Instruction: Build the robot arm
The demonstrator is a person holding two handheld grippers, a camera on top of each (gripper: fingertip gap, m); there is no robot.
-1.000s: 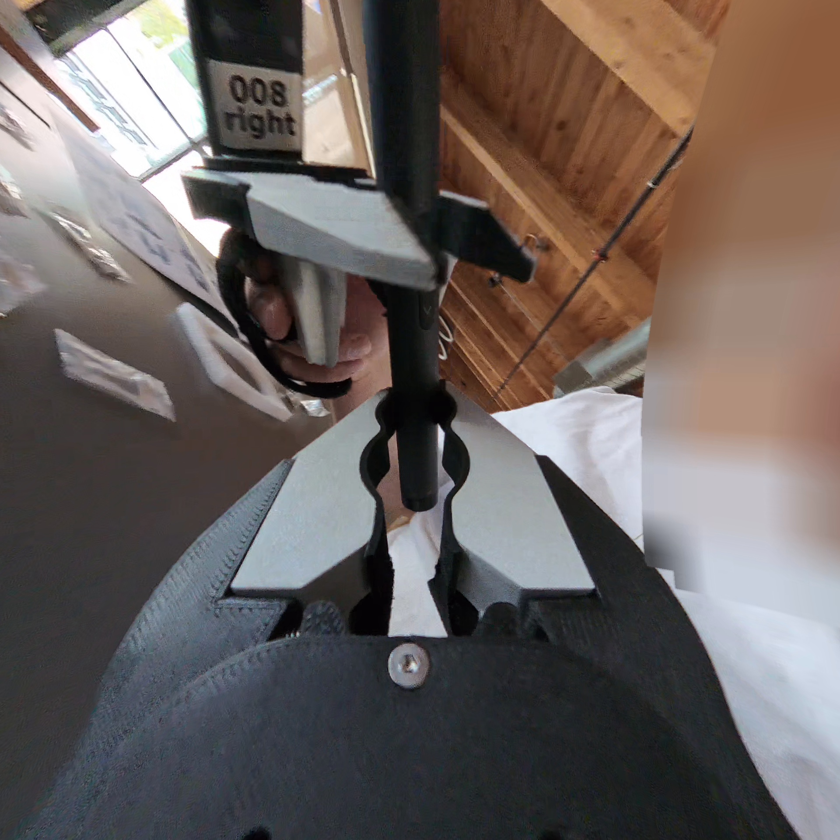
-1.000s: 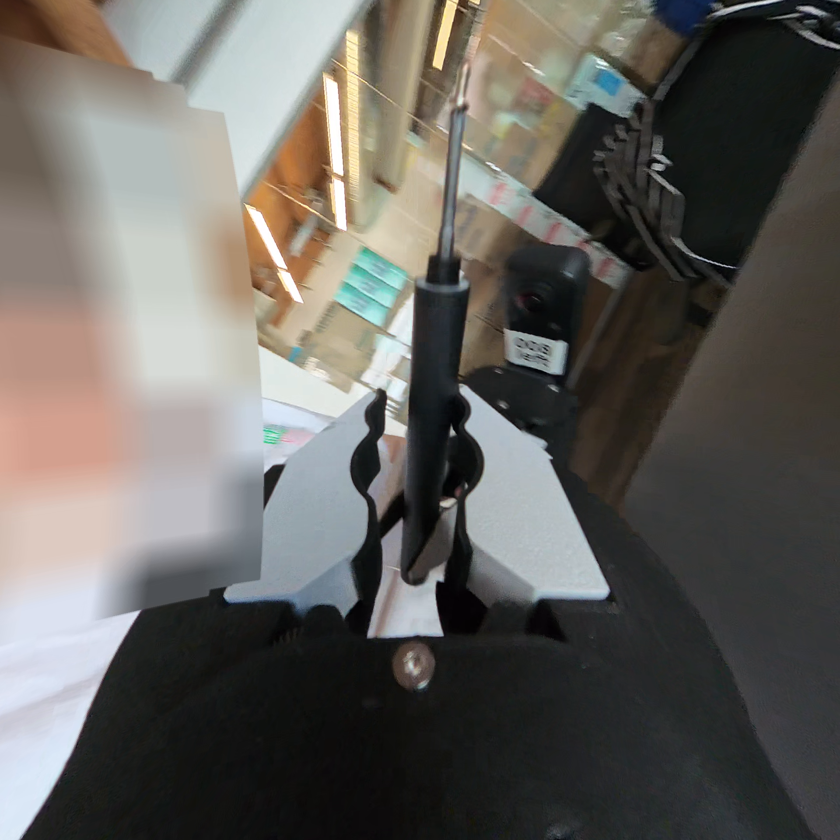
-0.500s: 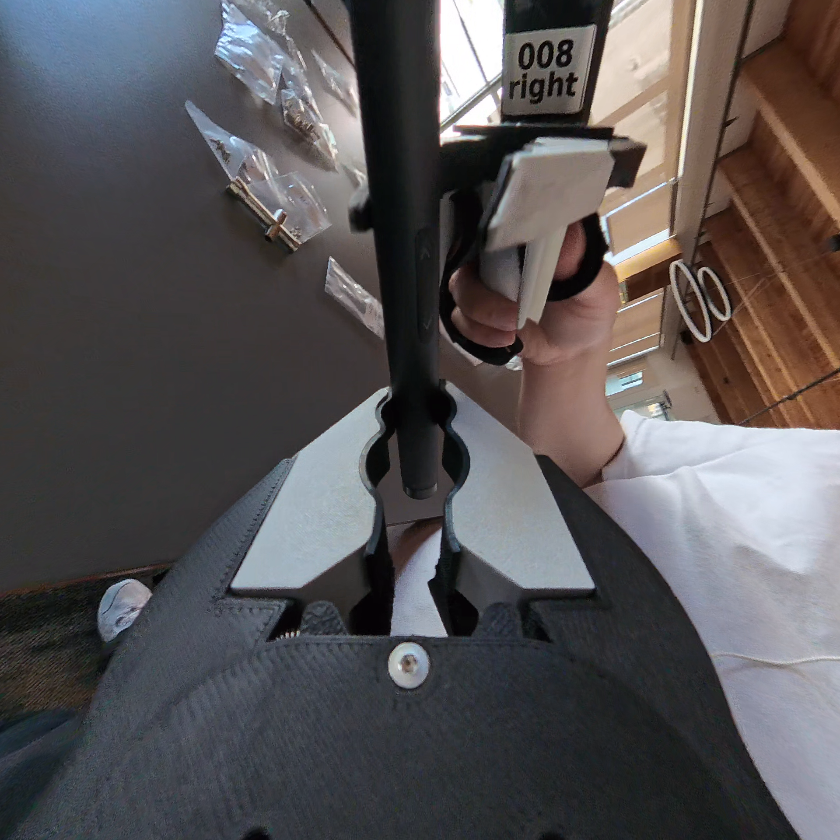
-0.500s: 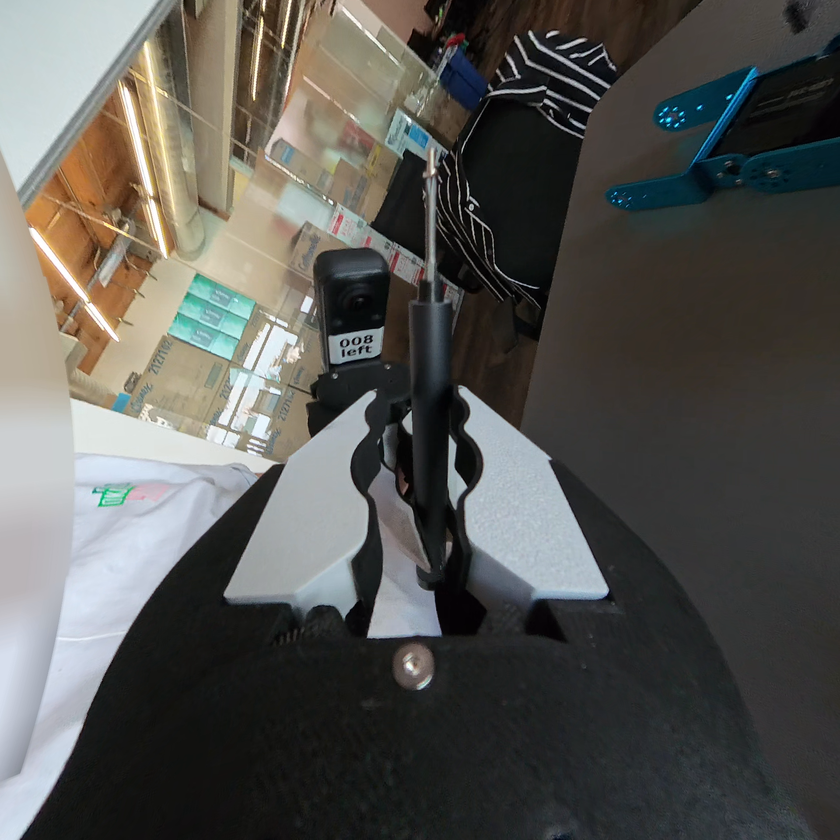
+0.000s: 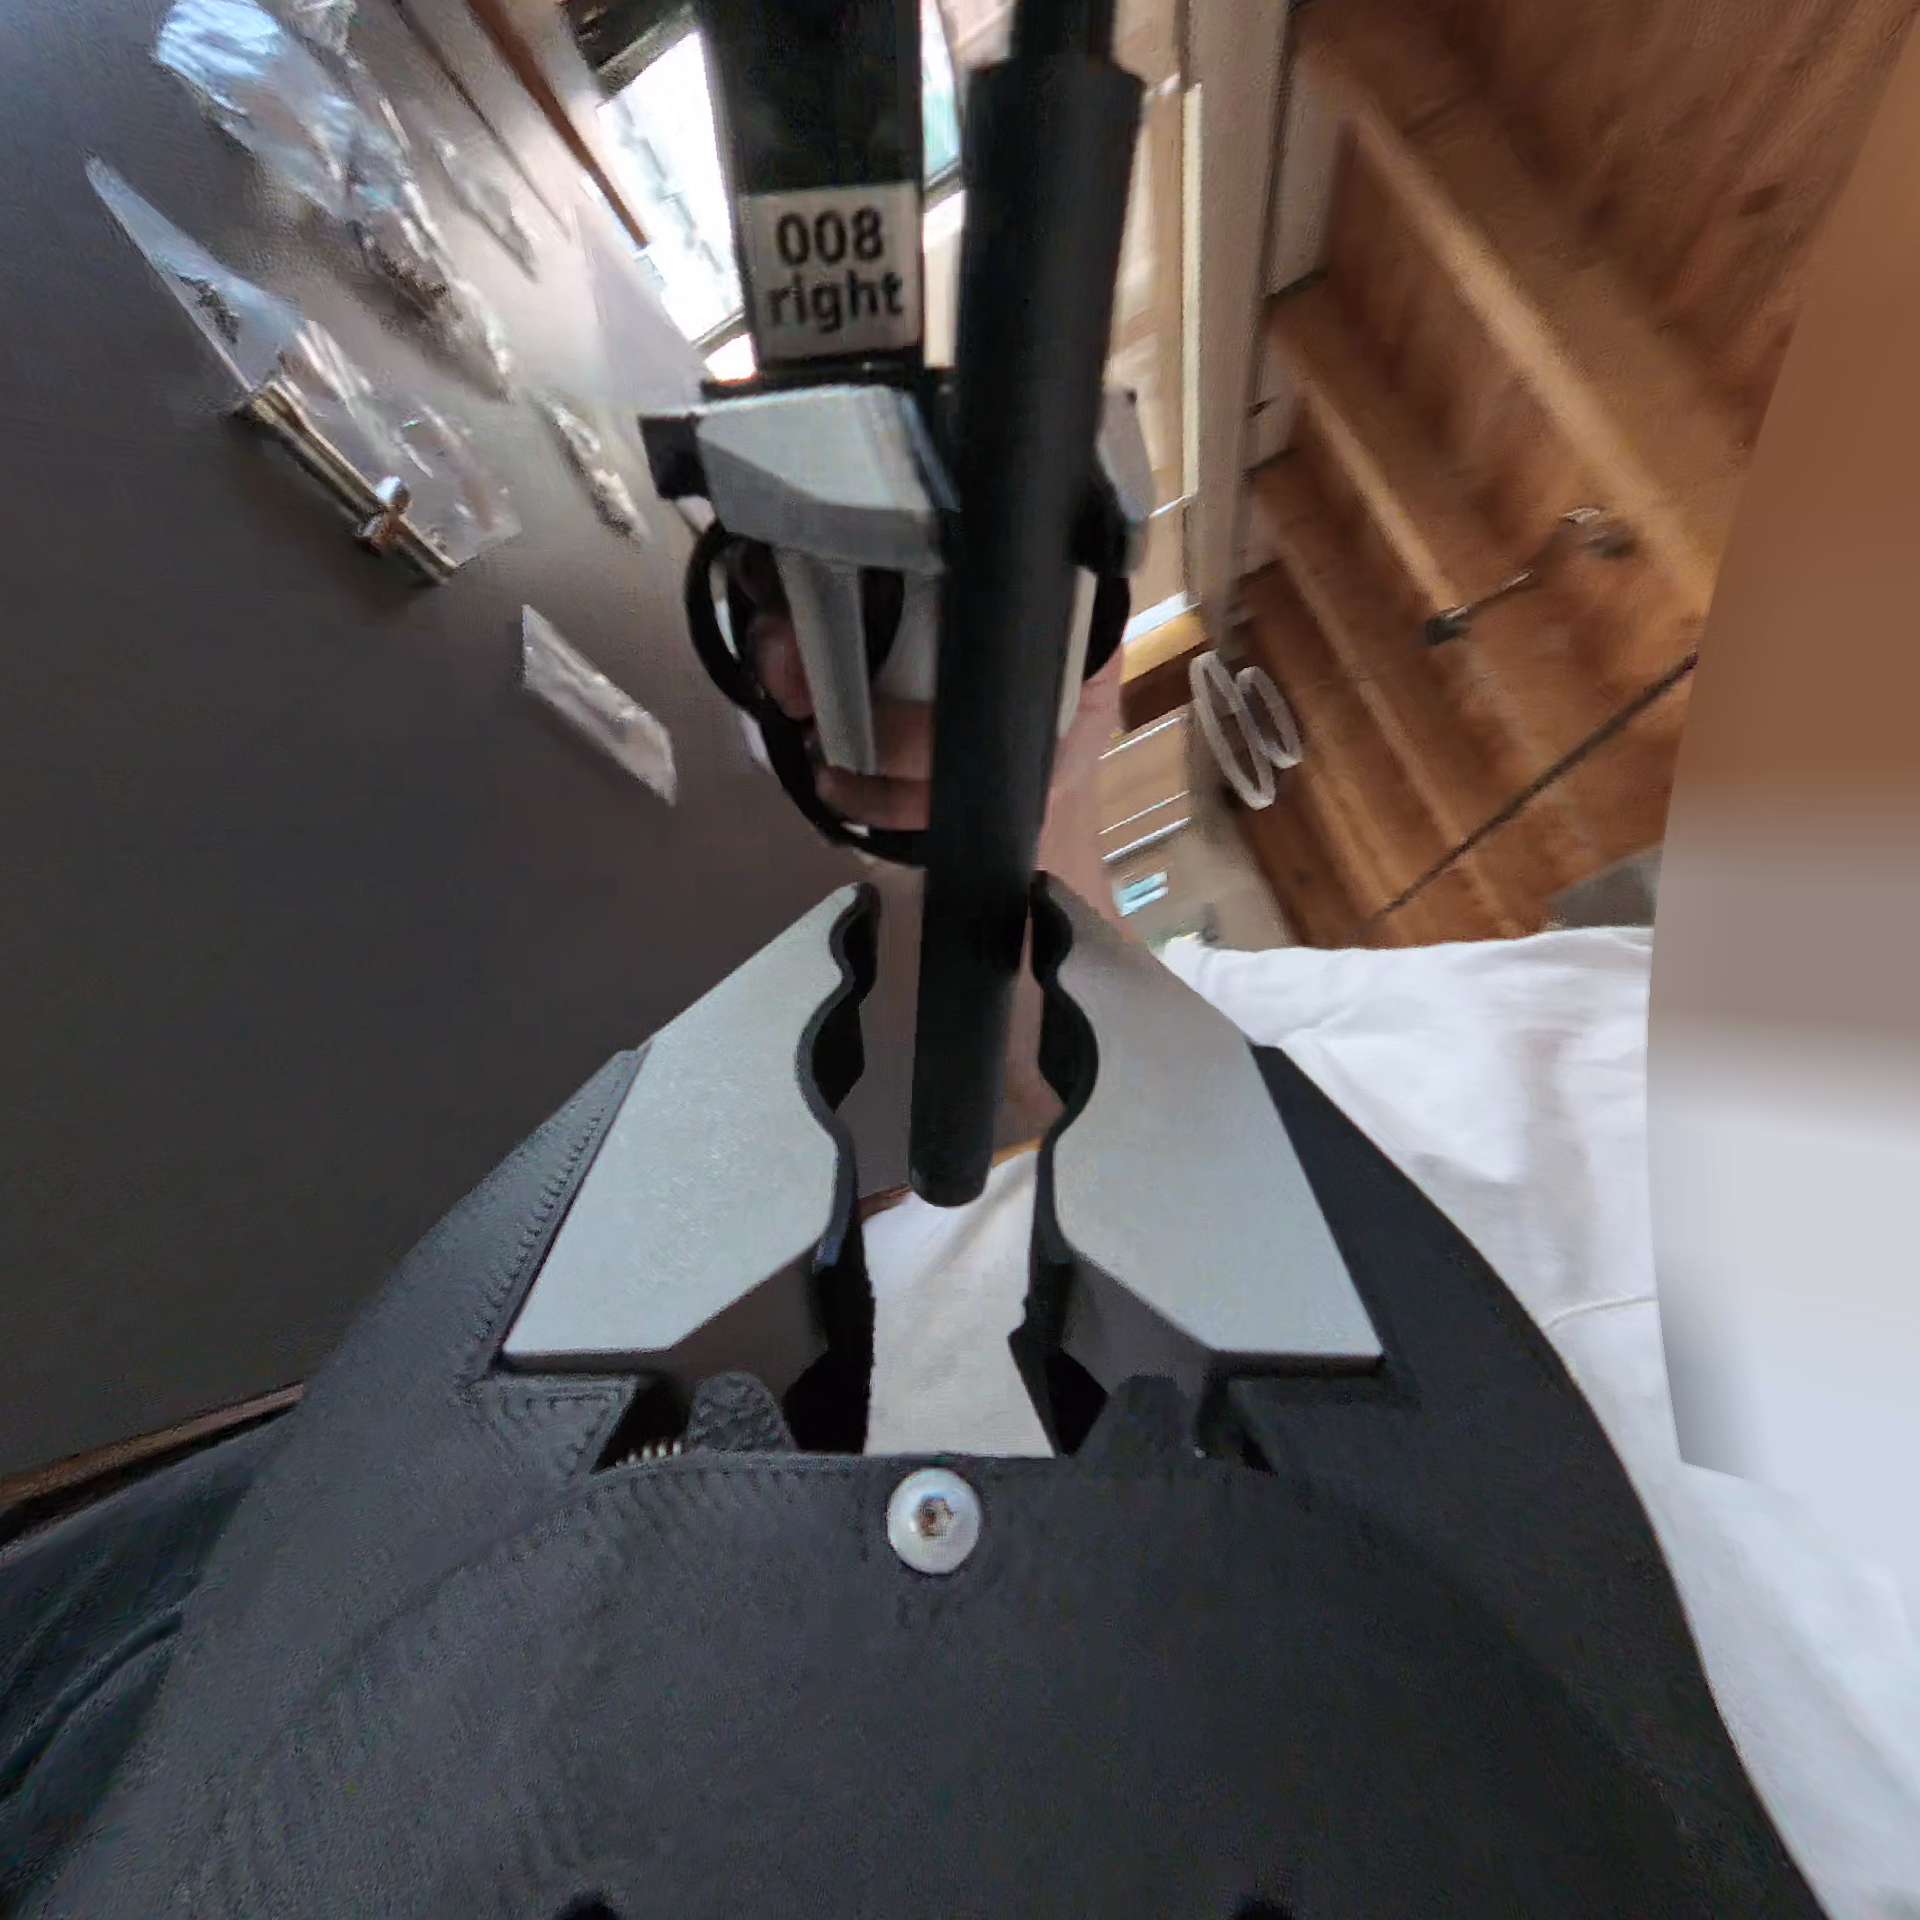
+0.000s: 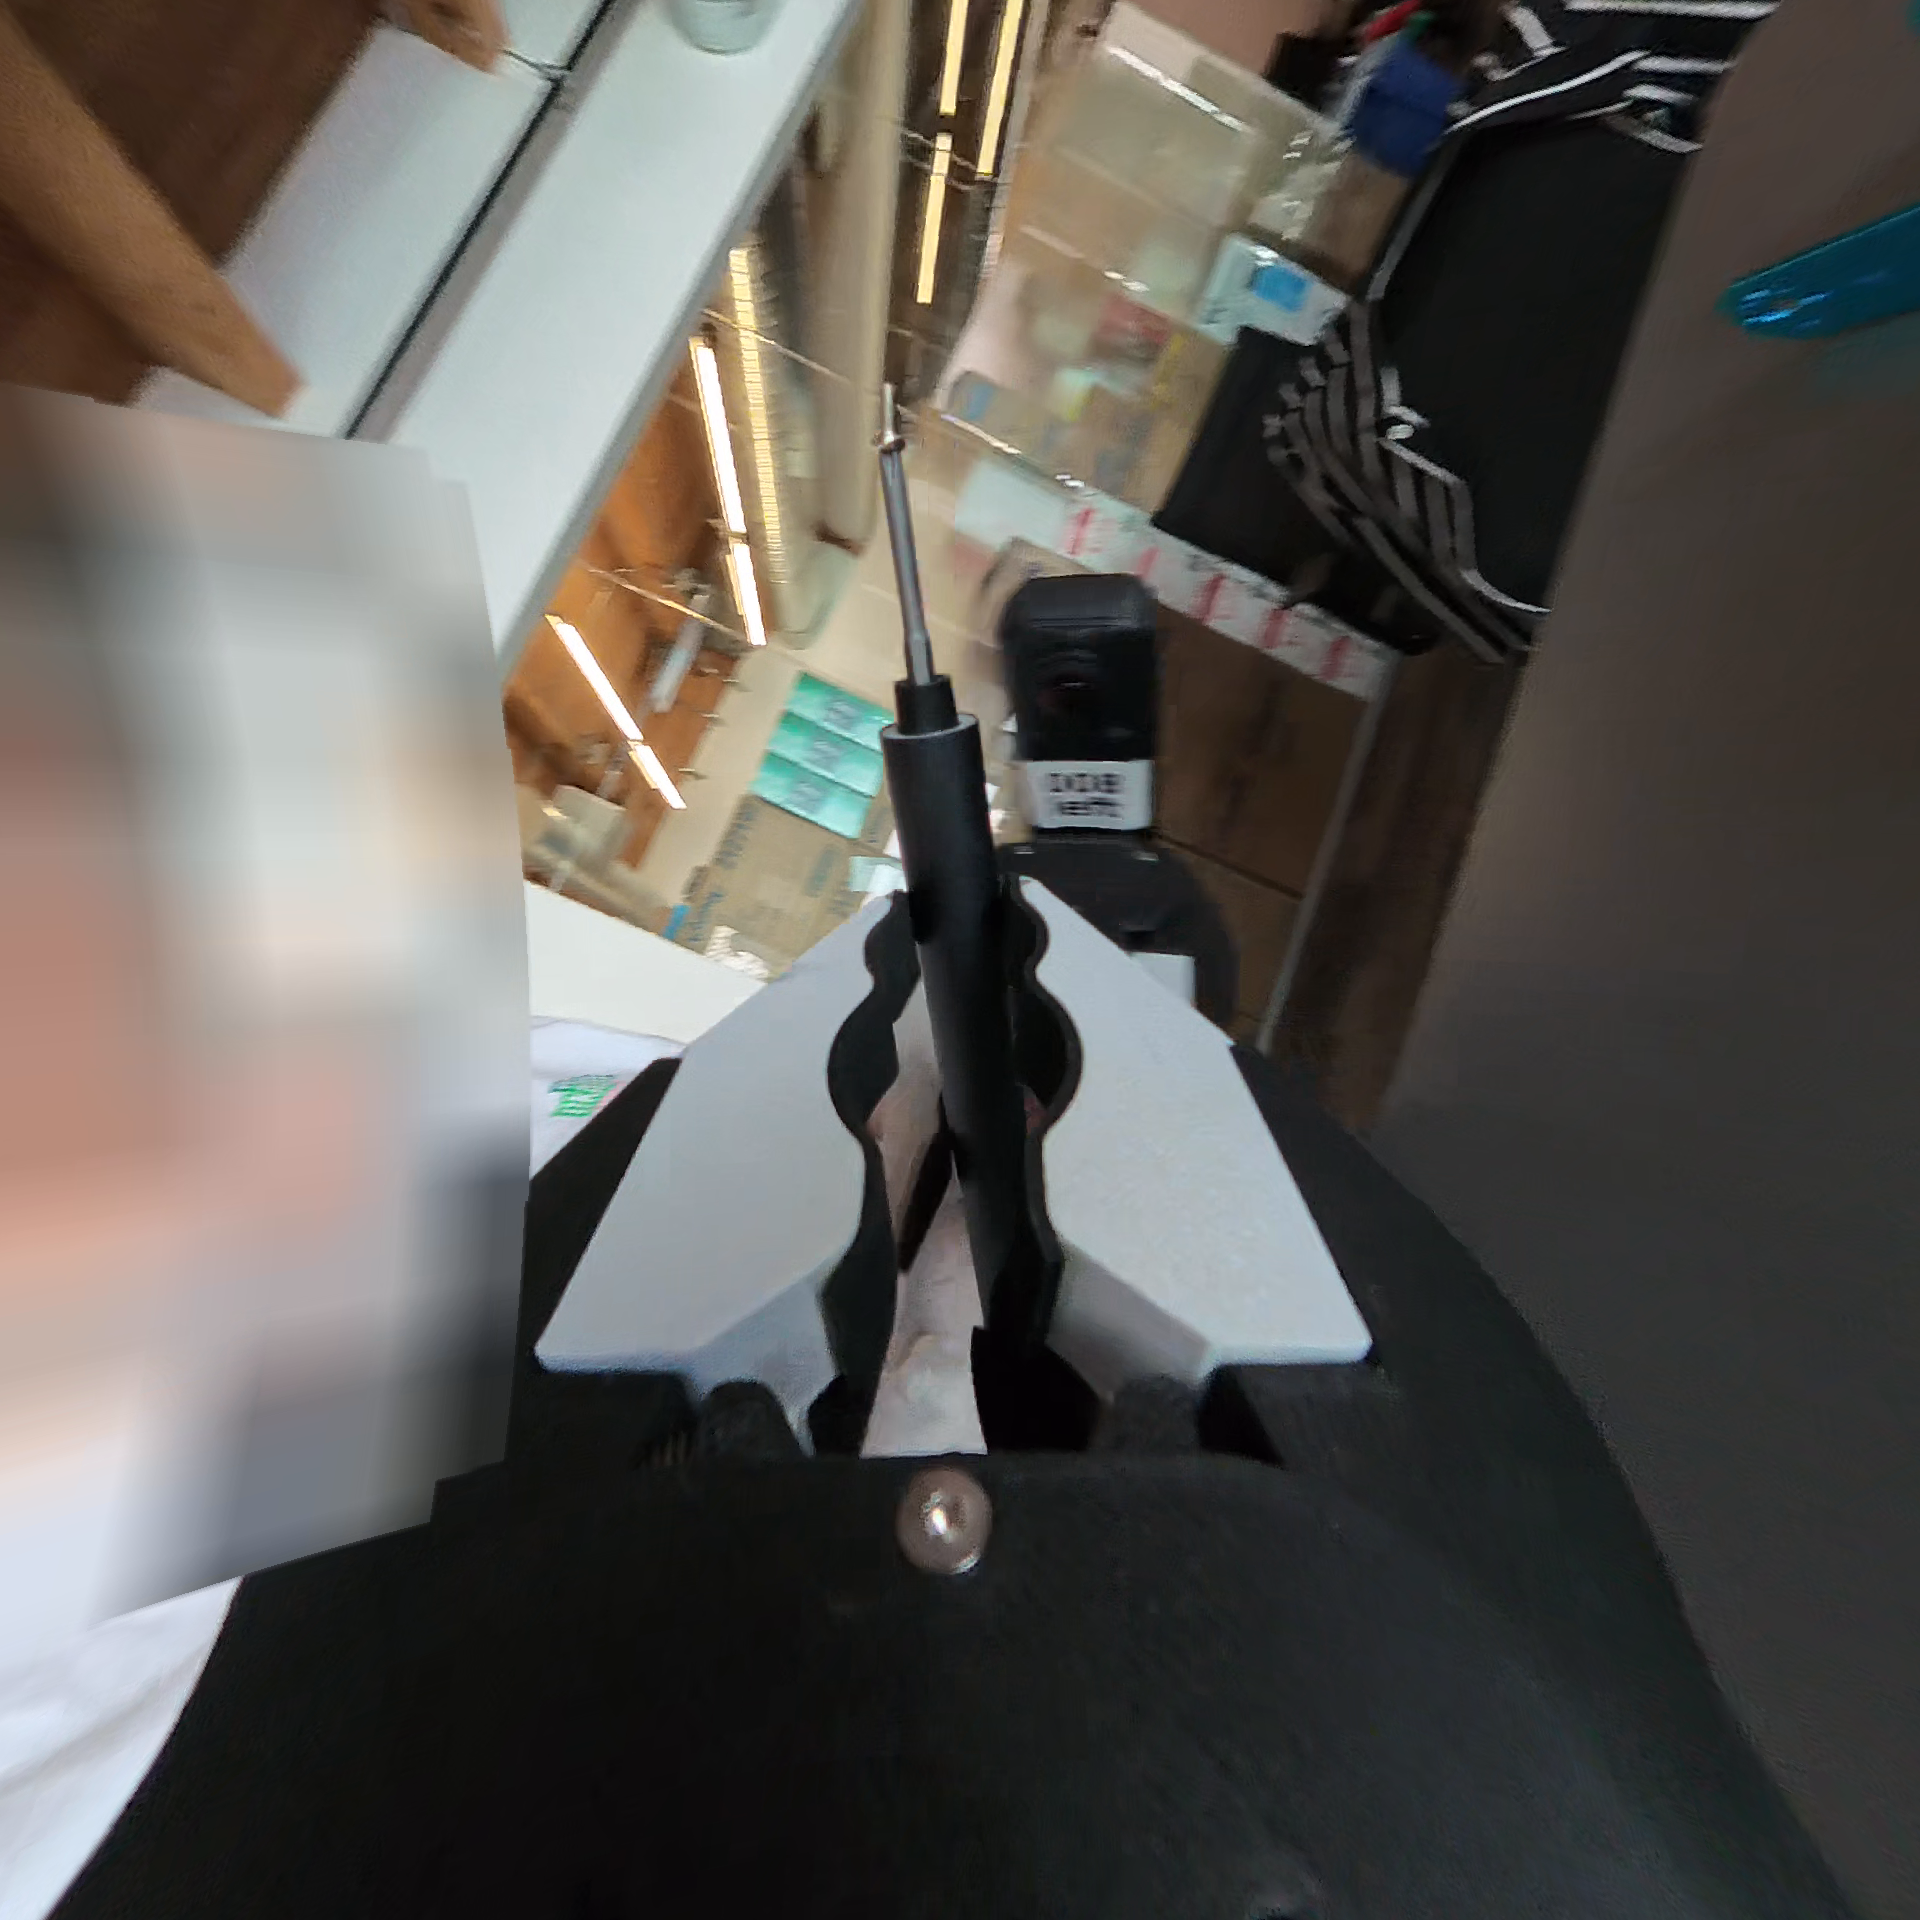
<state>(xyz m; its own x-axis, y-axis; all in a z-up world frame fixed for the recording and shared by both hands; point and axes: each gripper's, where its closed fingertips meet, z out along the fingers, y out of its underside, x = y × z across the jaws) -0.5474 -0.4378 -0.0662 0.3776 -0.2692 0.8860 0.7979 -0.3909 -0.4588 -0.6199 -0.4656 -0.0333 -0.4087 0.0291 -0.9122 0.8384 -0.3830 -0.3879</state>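
A black screwdriver handle (image 5: 1008, 520) runs between both grippers. My left gripper (image 5: 951, 904) is open around the handle's lower end, with a gap on the left side and the right finger close against it. My right gripper (image 6: 956, 909) is shut on the same handle (image 6: 951, 831). A slim metal shaft (image 6: 904, 551) sticks out past its fingertips. The right gripper also shows in the left wrist view (image 5: 821, 468), held by a hand and clamped on the handle. The left gripper's camera (image 6: 1086, 727) shows just behind the right fingertips.
A dark table (image 5: 260, 935) lies to the left with several clear bags of small hardware (image 5: 312, 416). A person's white shirt (image 5: 1403, 1091) is close behind the grippers. A blue part (image 6: 1829, 281) lies on the table edge, and a striped garment (image 6: 1382, 447) hangs beyond it. One gripper's finger ends stand about 8 centimetres off the other's.
My right jaws have closed onto the handle, which earlier sat loosely in them. My left jaws, earlier clamped on the handle's end, have opened. Both views have swung.
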